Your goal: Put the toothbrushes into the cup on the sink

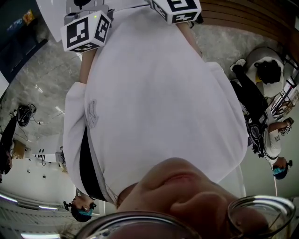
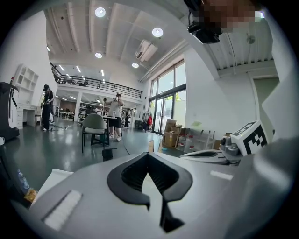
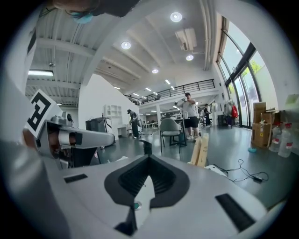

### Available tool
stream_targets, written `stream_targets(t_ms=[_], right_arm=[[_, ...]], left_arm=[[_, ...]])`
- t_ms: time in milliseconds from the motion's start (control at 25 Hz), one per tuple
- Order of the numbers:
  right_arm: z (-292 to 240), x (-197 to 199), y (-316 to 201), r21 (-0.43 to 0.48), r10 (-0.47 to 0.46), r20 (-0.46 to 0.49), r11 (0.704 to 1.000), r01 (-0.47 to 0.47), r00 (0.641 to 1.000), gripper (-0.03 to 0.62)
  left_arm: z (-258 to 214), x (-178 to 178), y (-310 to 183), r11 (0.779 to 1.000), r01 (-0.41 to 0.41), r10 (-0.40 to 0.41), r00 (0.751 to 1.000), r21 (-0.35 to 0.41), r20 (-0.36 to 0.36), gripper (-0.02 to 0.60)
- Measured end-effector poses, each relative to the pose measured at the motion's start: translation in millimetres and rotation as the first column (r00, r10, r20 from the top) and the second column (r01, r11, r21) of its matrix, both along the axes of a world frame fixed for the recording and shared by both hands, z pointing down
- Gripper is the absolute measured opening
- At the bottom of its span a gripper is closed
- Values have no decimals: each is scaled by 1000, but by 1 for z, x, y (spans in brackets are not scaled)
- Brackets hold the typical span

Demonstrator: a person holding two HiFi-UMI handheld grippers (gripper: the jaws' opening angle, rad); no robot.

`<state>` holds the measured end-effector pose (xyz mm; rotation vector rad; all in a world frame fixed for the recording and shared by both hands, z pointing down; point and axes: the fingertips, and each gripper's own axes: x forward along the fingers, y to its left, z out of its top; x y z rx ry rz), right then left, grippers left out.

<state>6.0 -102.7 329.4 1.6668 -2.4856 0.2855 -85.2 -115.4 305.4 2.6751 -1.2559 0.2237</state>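
No toothbrush, cup or sink shows in any view. The head view is filled by a person's white shirt (image 1: 159,93), with the marker cubes of the left gripper (image 1: 86,30) and the right gripper (image 1: 180,9) at the top edge; their jaws are hidden there. My left gripper (image 2: 148,155) points out into a large hall, its black jaws meeting at the tips with nothing between them. My right gripper (image 3: 149,157) faces the same hall, also shut and empty. Each gripper view catches the other gripper's marker cube (image 2: 250,137) (image 3: 39,109) at its side.
A green-grey chair (image 2: 95,126) stands on the glossy floor, with a person (image 2: 116,112) behind it. Cardboard boxes (image 2: 170,137) sit by tall windows. Wooden boards (image 3: 201,150), floor cables (image 3: 238,170) and bottles (image 3: 282,140) lie to the right.
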Motion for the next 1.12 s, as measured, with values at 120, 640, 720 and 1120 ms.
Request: stream_targets(t_ms=[120, 640, 720, 1120], right_arm=[[0, 3, -2, 5, -9, 1, 1000, 9, 1000, 11], [-8, -1, 3, 30, -39, 13, 999, 39, 999, 11], [-8, -1, 5, 35, -37, 17, 999, 37, 999, 11], [-7, -1, 11, 45, -40, 35, 998, 39, 999, 11]], left_arm=[[-1, 3, 0, 1000, 1, -1, 1000, 9, 0, 6], [-11, 8, 9, 999, 3, -3, 1000, 34, 6, 6], [-11, 7, 11, 999, 4, -4, 1000, 37, 9, 5], [-11, 7, 18, 999, 6, -7, 1000, 49, 22, 6]])
